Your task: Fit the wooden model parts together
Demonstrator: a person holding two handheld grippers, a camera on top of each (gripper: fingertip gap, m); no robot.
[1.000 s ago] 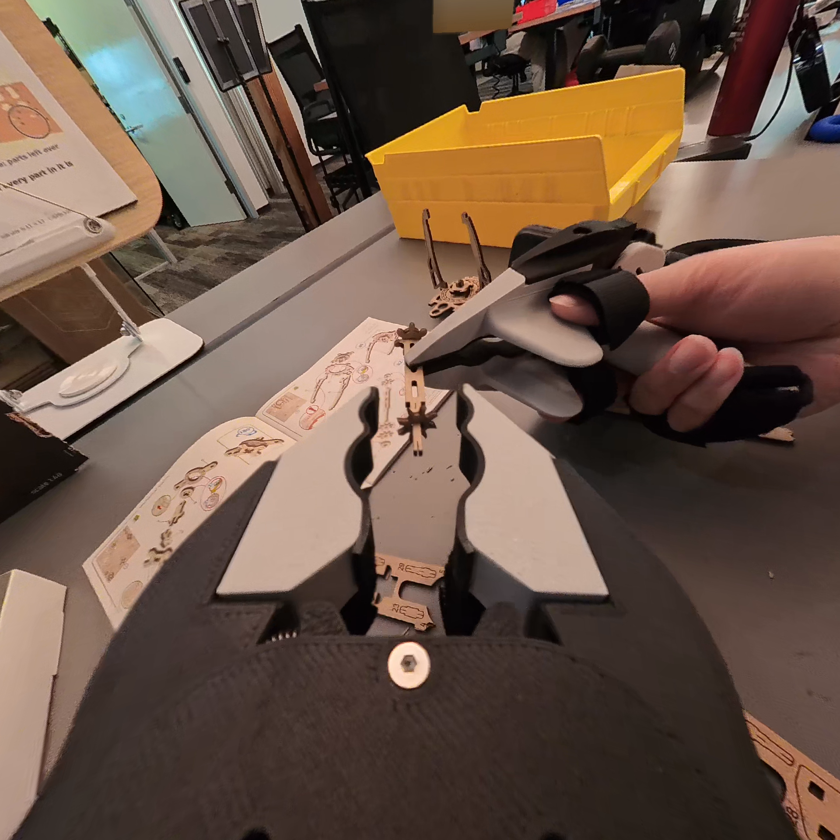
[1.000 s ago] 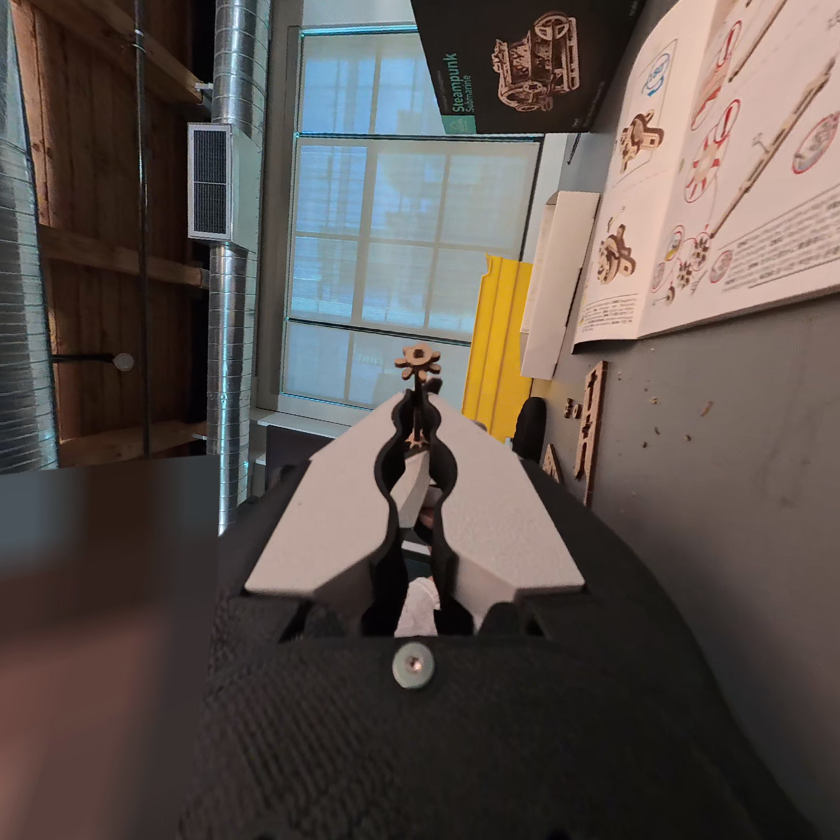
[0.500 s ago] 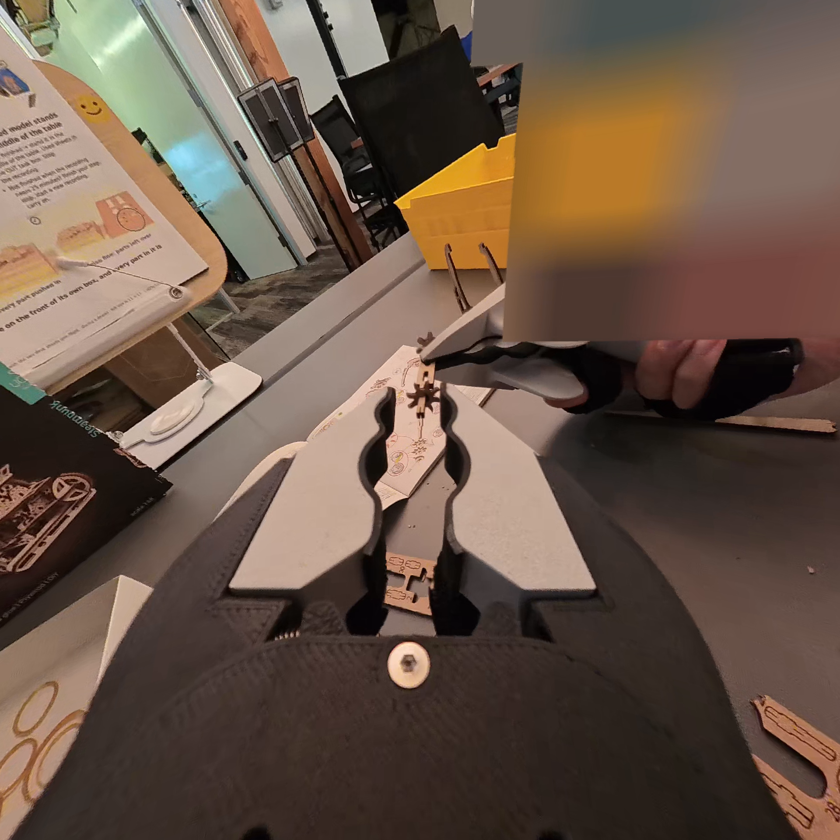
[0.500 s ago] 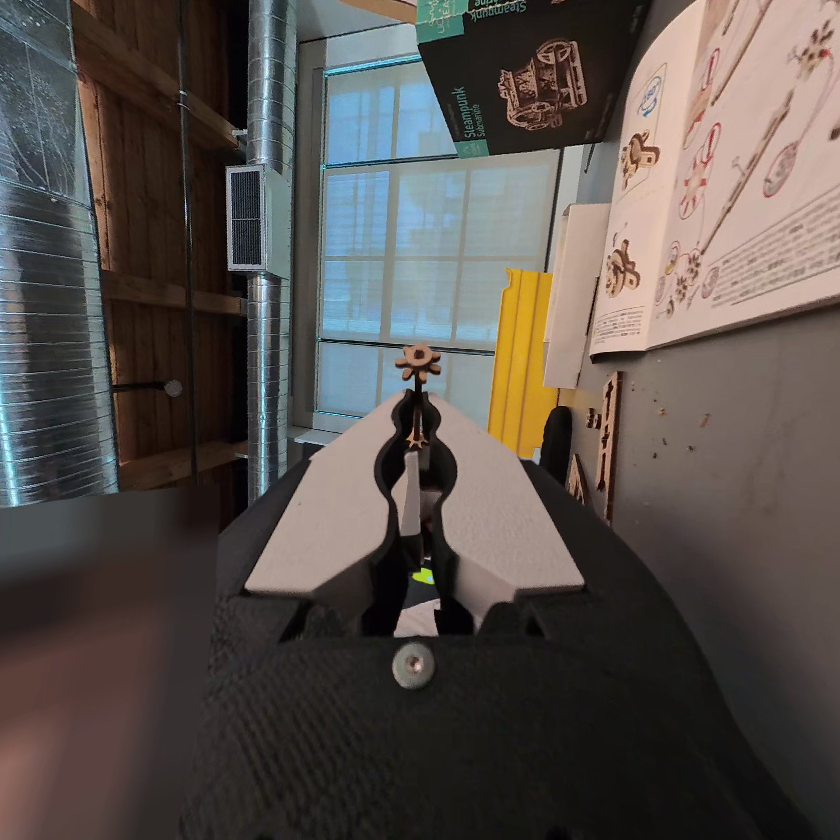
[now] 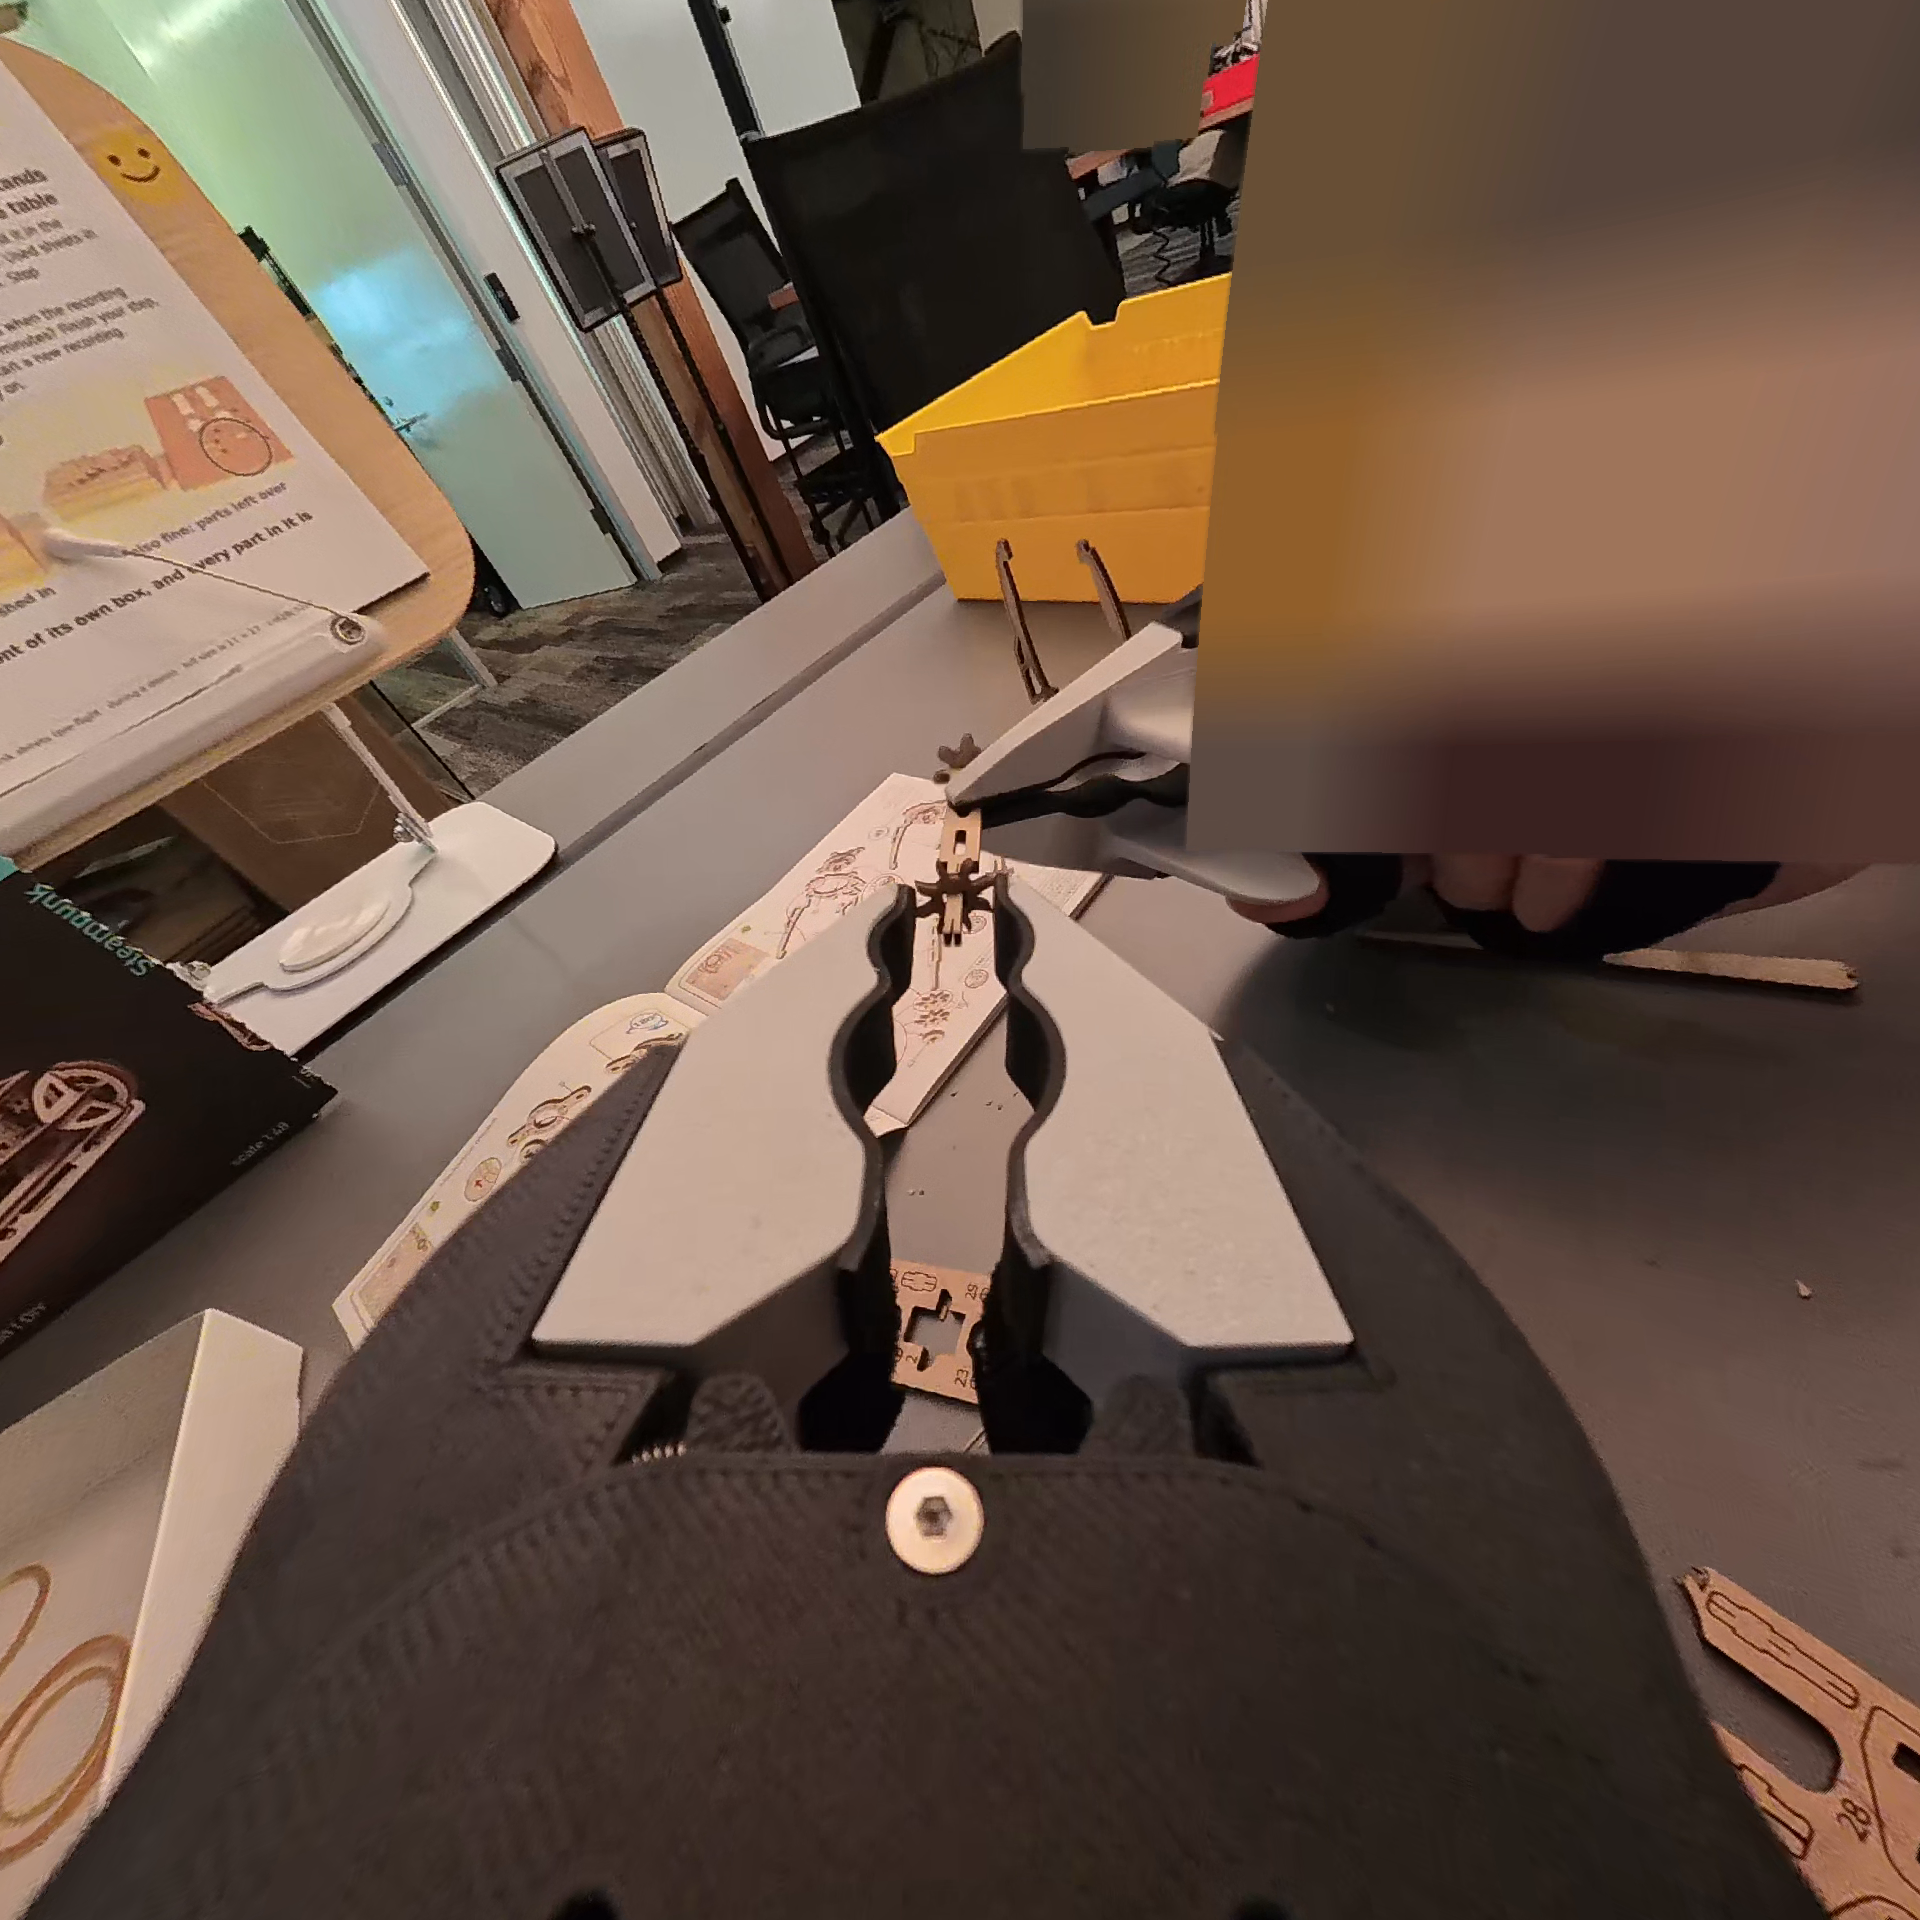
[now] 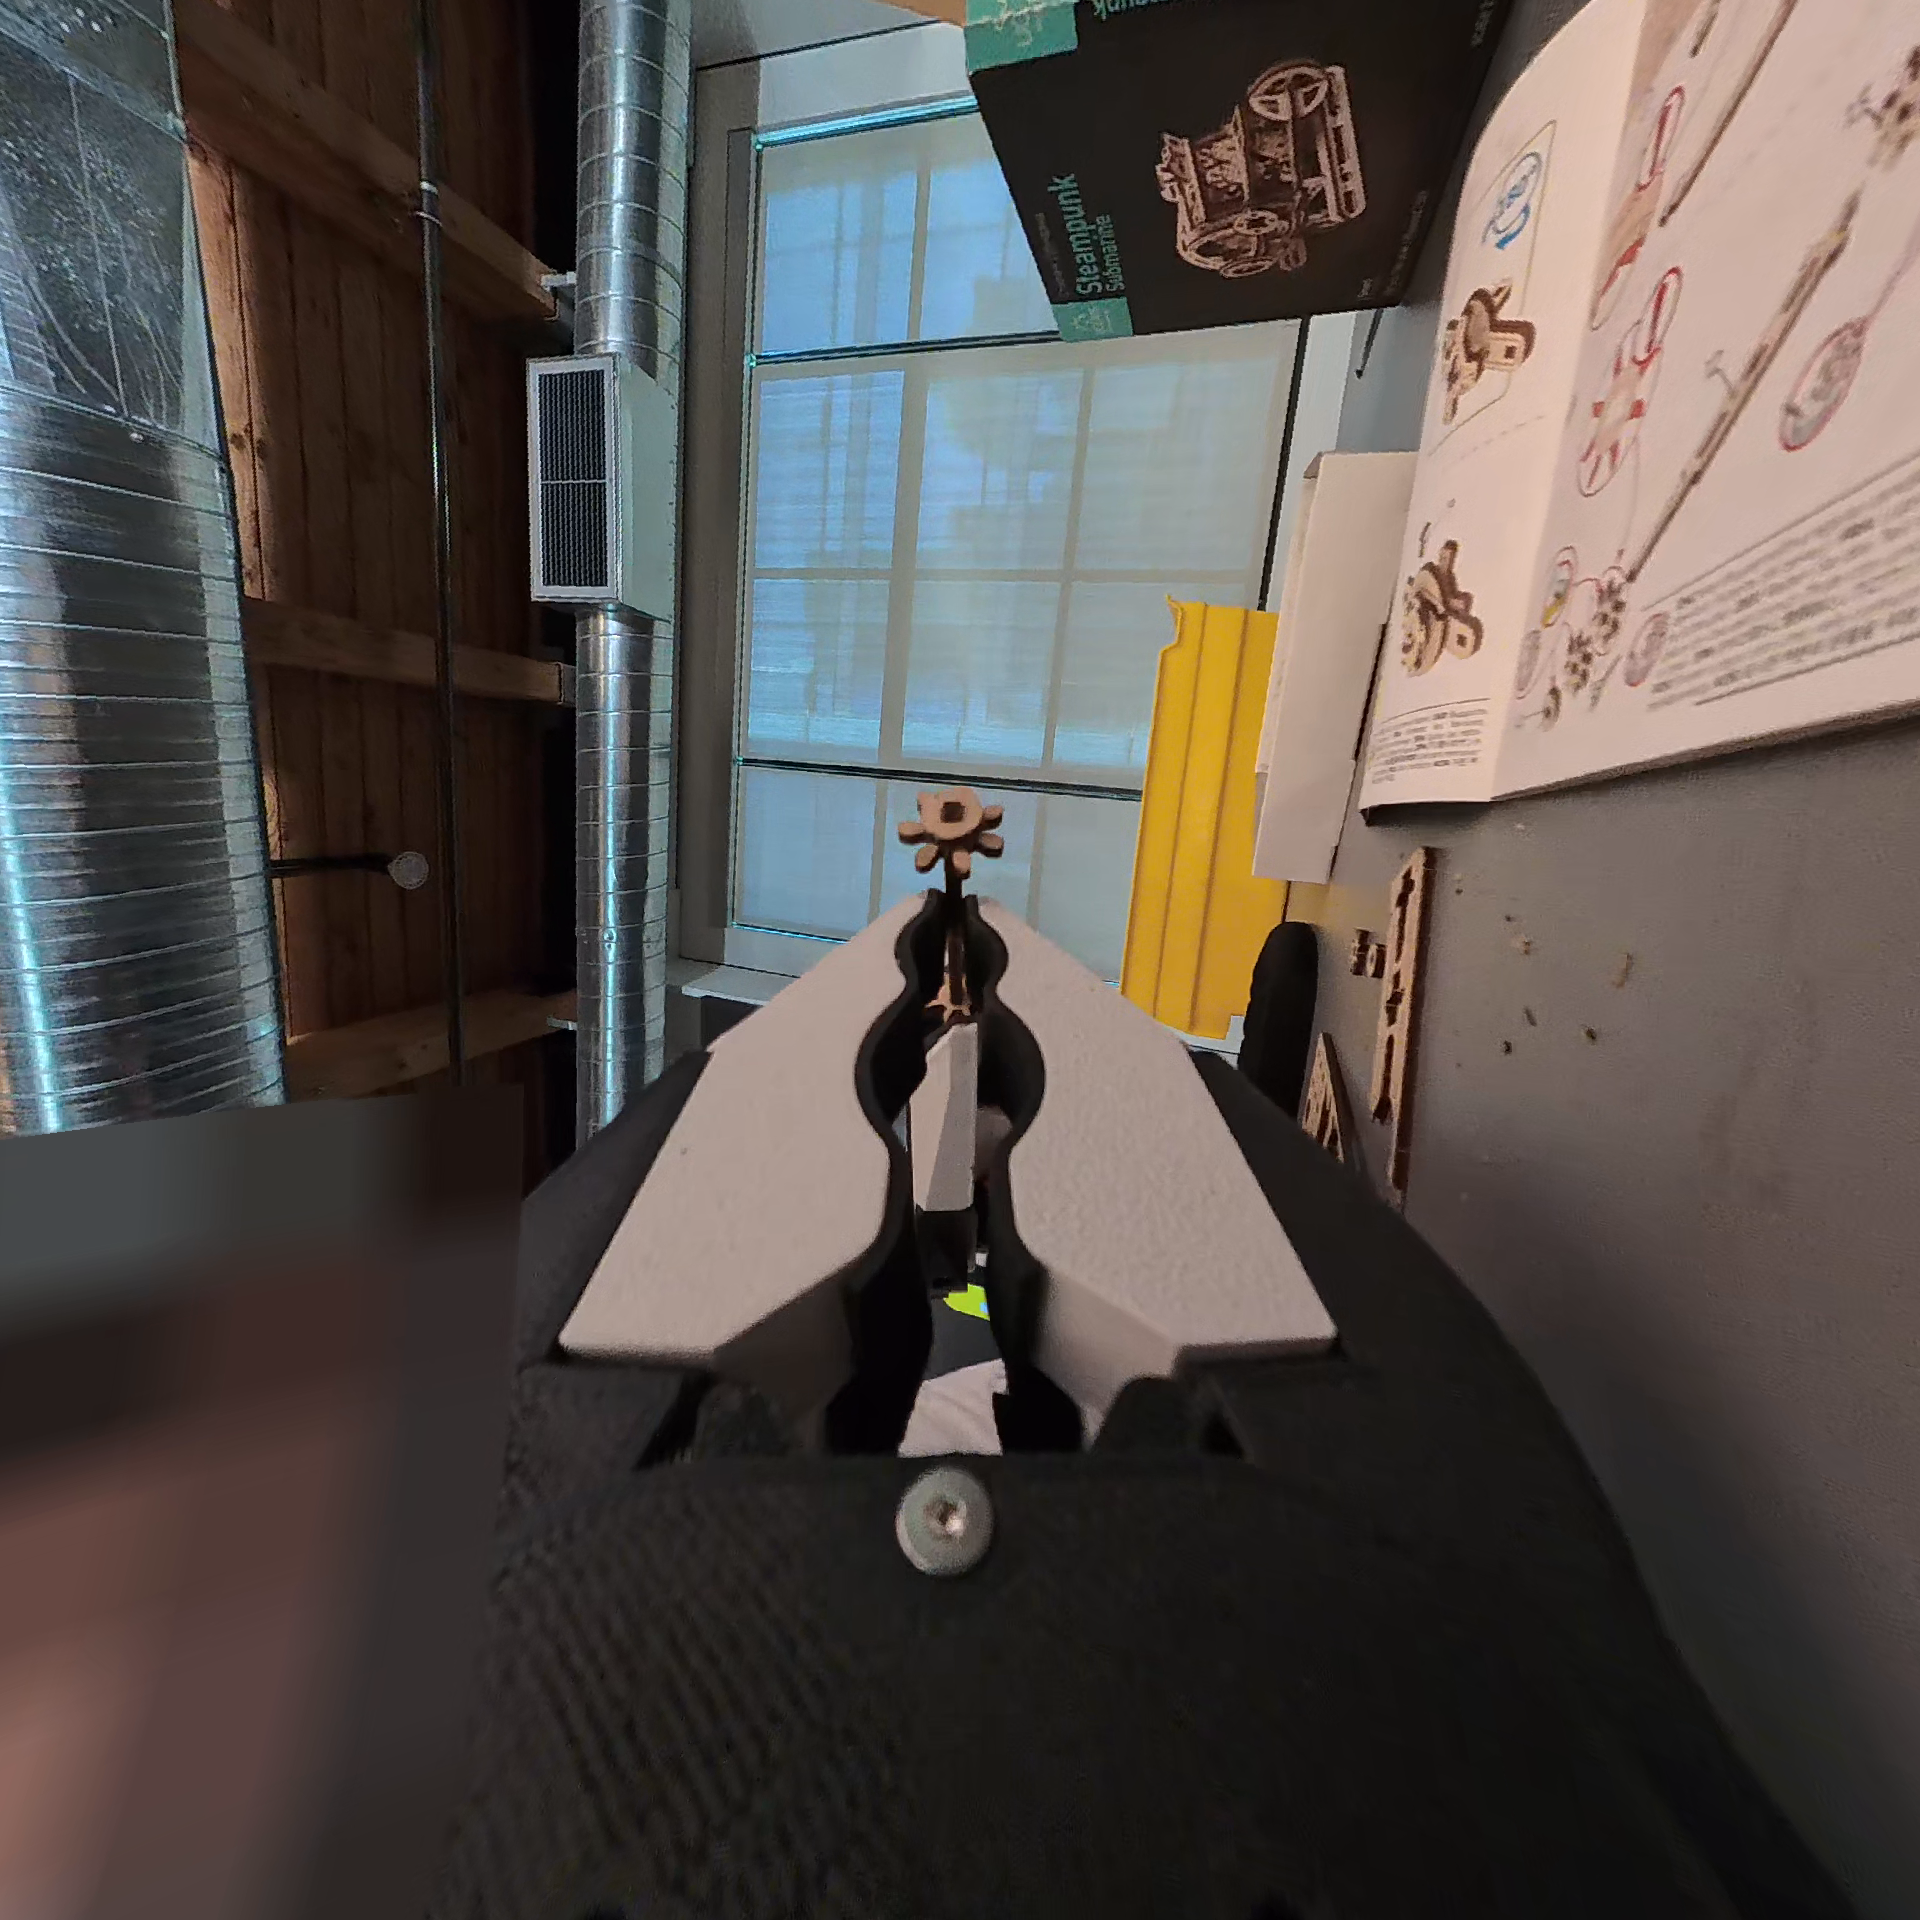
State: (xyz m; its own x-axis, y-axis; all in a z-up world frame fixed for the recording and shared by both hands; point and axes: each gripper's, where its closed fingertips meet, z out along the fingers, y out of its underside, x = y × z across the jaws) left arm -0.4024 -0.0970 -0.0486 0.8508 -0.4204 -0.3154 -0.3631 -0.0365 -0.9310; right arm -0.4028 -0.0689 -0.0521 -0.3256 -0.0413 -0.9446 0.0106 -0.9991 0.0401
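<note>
A thin wooden axle strip (image 5: 958, 831) carries a small gear at each end. My right gripper (image 6: 951, 909) is shut on the strip and holds it above the table, with the top gear (image 6: 951, 831) sticking out past its tips. In the left wrist view the right gripper (image 5: 961, 795) comes in from the right. My left gripper (image 5: 953, 902) has its tips closed around the lower gear (image 5: 953, 891), whose teeth touch both fingers. One left finger (image 6: 951, 1122) shows through the right gripper's gap.
An open instruction booklet (image 5: 821, 904) lies on the grey table (image 5: 1558, 1195) under the parts. A yellow bin (image 5: 1060, 457) and a half-built wooden piece (image 5: 1039, 623) stand behind. A black kit box (image 5: 104, 1122), a white box (image 5: 135, 1455) and cut wooden sheets (image 5: 1849, 1766) lie near. Left and right tips are no more than a few centimetres apart.
My left gripper has moved up to the strip and its jaws have narrowed from wide open to closing on the lower gear. The right gripper has kept hold of the strip.
</note>
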